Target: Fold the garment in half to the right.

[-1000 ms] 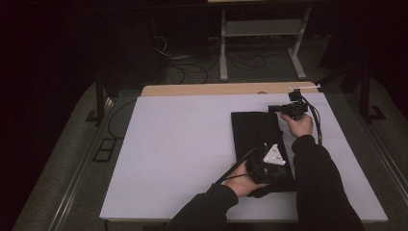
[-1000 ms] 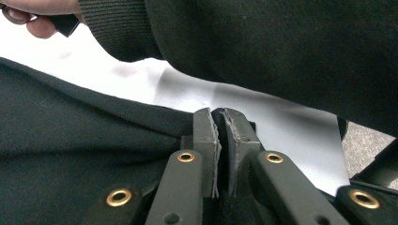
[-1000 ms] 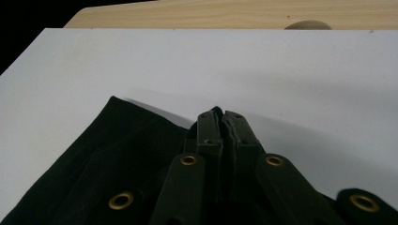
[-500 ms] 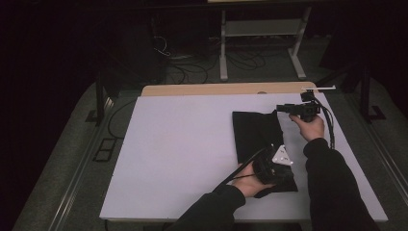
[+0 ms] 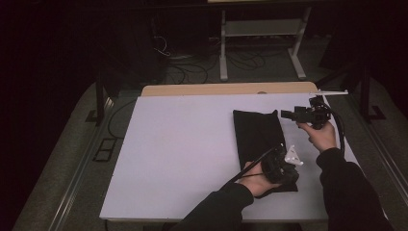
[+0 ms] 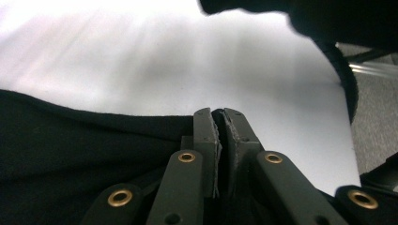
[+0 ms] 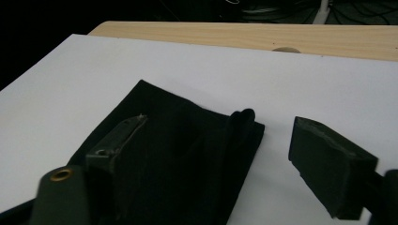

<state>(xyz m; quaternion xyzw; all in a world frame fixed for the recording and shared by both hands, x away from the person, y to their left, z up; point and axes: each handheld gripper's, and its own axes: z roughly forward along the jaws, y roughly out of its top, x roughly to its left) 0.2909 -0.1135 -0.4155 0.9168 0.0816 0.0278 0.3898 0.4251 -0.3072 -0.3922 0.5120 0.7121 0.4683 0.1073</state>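
Note:
A black cloth point(image 5: 256, 139) lies folded in a long strip on the white table top point(image 5: 183, 144). My left gripper point(image 5: 283, 168) rests on the strip's near right end. In the left gripper view its jaws point(image 6: 219, 123) are pressed together with the cloth's point(image 6: 70, 150) edge pinched between them. My right gripper point(image 5: 292, 114) hovers just right of the cloth's far right corner. Its jaws have just been opening and stand wide apart point(image 7: 220, 124) with nothing gripped. The rolled corner of the cloth point(image 7: 187, 140) lies on the table beyond them.
A wooden strip point(image 5: 216, 89) runs along the far edge of the table; it also shows in the right gripper view point(image 7: 234, 35). Beyond it stand a metal frame point(image 5: 260, 29) and floor cables point(image 5: 192, 72). The right table edge point(image 5: 353, 144) is close to my right hand.
The right gripper opened, let go of the cloth's far right corner and drew back to the right. The cloth's far end now lies flat. The left gripper has stayed shut on the near end.

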